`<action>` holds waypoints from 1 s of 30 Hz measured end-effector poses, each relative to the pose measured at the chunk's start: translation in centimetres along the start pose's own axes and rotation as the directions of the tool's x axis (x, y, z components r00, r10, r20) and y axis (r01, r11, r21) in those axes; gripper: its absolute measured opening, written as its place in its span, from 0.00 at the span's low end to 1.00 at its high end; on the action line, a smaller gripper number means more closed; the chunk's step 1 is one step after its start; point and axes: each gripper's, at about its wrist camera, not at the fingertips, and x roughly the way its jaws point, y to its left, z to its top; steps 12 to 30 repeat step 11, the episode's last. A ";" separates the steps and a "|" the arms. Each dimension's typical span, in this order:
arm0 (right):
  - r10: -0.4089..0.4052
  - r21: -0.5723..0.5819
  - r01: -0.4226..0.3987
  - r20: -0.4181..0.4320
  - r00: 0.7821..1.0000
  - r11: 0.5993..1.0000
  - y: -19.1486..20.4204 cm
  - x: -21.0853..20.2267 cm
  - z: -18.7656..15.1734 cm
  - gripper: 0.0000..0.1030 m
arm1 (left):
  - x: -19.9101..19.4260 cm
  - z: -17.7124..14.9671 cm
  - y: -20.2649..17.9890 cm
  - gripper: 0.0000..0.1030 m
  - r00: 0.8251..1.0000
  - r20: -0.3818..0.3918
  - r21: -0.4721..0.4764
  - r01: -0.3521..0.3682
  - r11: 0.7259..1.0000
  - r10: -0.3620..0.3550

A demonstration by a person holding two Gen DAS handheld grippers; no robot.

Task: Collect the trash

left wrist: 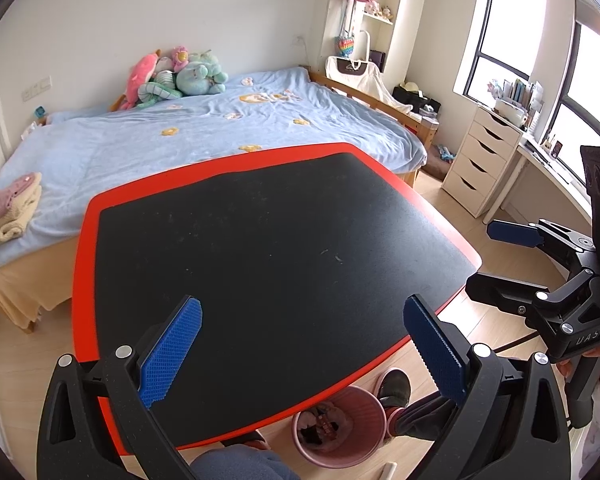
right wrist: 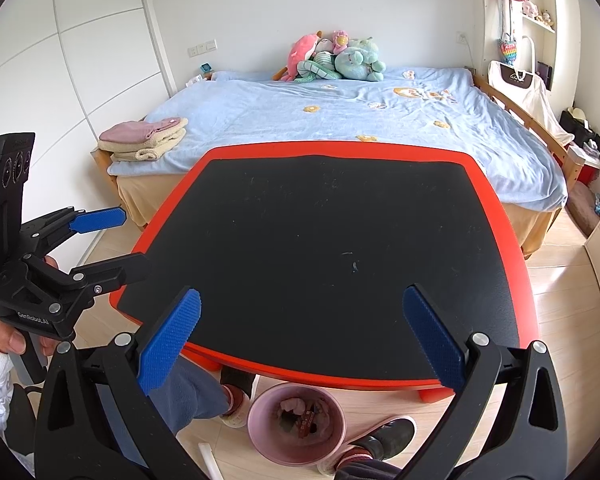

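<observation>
A pink trash bin [left wrist: 342, 426] stands on the floor under the near edge of the table, with crumpled trash inside; it also shows in the right wrist view [right wrist: 296, 424]. My left gripper [left wrist: 302, 354] is open and empty above the near part of the red-rimmed black table [left wrist: 284, 248]. My right gripper [right wrist: 302, 344] is open and empty above the same table [right wrist: 320, 240]. Each gripper shows in the other's view: the right gripper [left wrist: 488, 254] at the right, the left gripper [right wrist: 116, 240] at the left, both open.
A bed [right wrist: 340, 120] with a blue cover, plush toys [right wrist: 332, 60] and folded towels [right wrist: 144, 138] lies behind the table. A white drawer unit [left wrist: 480, 160] and desk stand at the right by the window. My feet [left wrist: 394, 390] are beside the bin.
</observation>
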 end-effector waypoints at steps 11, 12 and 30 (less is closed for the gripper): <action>0.005 -0.010 -0.005 -0.014 1.000 1.000 0.2 0.7 -0.2 0.97 | 0.4 -0.1 0.1 0.94 0.999 -0.002 0.010 -0.038 0.999 0.039; 0.005 -0.010 -0.005 -0.014 1.000 1.000 0.2 0.7 -0.2 0.97 | 0.4 -0.1 0.1 0.94 0.999 -0.002 0.010 -0.038 0.999 0.039; 0.005 -0.010 -0.005 -0.014 1.000 1.000 0.2 0.7 -0.2 0.97 | 0.4 -0.1 0.1 0.94 0.999 -0.002 0.010 -0.038 0.999 0.039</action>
